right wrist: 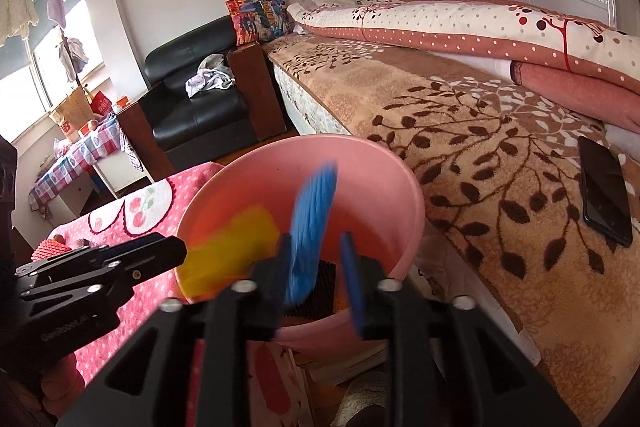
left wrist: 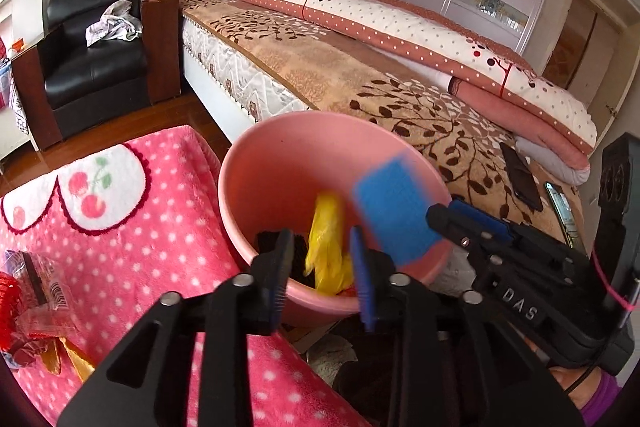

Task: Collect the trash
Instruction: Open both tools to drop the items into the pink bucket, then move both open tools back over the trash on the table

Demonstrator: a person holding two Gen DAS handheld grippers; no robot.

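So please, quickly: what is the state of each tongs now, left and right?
Left tongs: open, holding nothing; yellow bag is in the pink bucket.
Right tongs: open; blurred blue piece between them, not gripped.

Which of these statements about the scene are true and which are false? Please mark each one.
1. The pink bin stands between the bed and the pink cherry blanket. True.
2. The blue item lies on the bed. False: it is over the bin, blurred.
3. A dark phone lies on the bed cover. True.
4. The black armchair is bare. False: a crumpled cloth lies on its seat.
5. The left gripper clamps the yellow bag. False: its pads stand apart from it.
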